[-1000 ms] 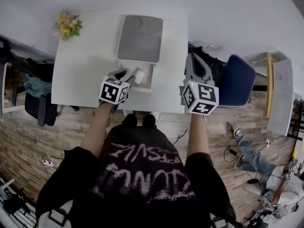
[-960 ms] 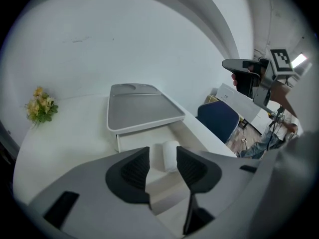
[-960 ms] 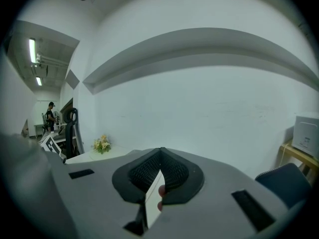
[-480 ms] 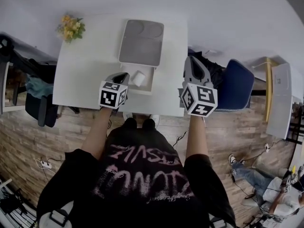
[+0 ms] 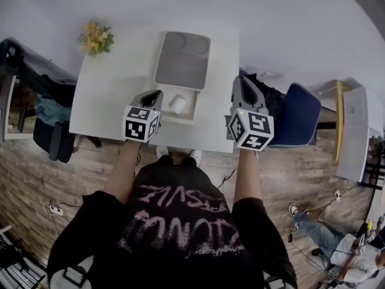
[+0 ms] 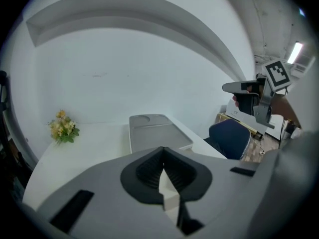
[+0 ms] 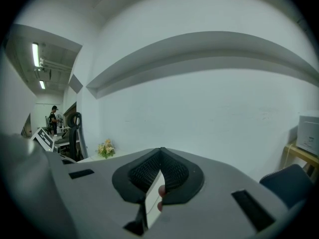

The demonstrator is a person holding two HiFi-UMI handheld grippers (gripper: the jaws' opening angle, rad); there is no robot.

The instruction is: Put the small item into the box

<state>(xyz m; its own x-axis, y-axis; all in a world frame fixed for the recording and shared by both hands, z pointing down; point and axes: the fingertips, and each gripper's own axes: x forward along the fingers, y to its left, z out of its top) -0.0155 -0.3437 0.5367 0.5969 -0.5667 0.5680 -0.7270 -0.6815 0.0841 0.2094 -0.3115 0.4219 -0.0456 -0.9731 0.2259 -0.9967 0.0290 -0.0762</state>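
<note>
Head view shows the small white item (image 5: pixel 178 104) lying inside the open box (image 5: pixel 194 101) — done, it seems — with left gripper (image 5: pixel 156 95) and right gripper (image 5: pixel 242 80) jaws closed, empty.

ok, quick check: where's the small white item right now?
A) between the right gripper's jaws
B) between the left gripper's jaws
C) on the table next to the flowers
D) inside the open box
D: the head view shows the small white item lying inside the open box, apart from the left gripper, whose jaws are shut with nothing between them.
</note>
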